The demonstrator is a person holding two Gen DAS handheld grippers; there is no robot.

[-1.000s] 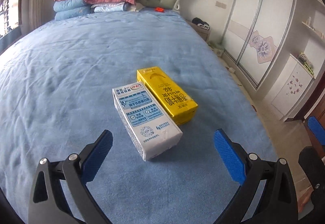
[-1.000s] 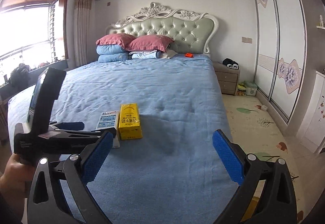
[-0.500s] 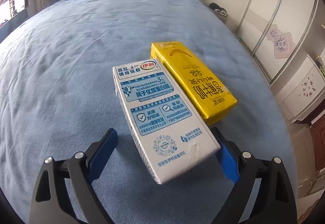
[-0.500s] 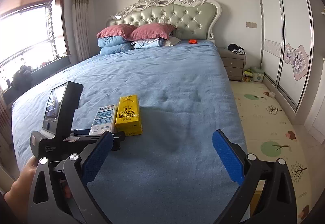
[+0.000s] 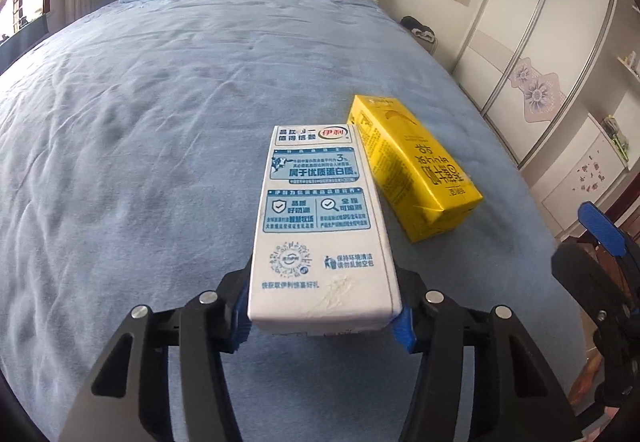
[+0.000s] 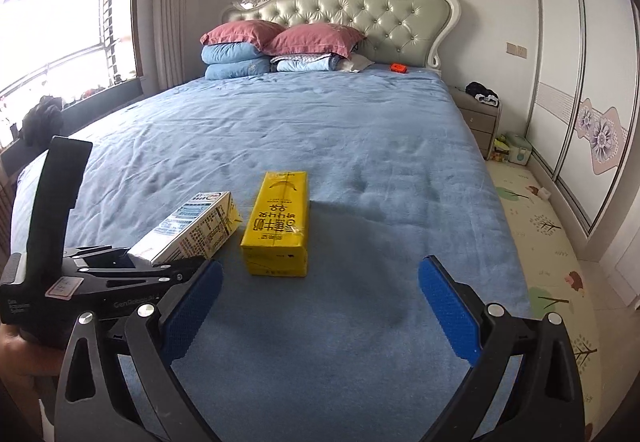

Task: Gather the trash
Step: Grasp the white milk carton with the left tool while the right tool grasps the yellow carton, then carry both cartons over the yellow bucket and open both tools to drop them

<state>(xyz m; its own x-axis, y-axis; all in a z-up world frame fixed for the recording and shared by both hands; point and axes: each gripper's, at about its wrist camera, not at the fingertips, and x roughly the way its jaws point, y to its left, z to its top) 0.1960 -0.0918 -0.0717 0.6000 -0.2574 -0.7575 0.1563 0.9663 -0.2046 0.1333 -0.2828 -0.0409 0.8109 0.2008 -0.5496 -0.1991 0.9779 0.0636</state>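
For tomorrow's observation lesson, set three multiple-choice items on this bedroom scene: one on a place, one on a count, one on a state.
1. Where does the yellow carton lie?
A. on the blue bedspread
B. on the floor
C. on the pillows

2. How many drink cartons show?
A. one
B. two
C. four

3. How is the left gripper?
A. wide open
B. out of view
C. shut on the white carton

Answers:
1 A, it rests flat on the bedspread beside the white carton.
2 B, only a white and a yellow one appear in both views.
3 C, its blue pads press the white carton's sides, while the right gripper stands open and holds nothing.
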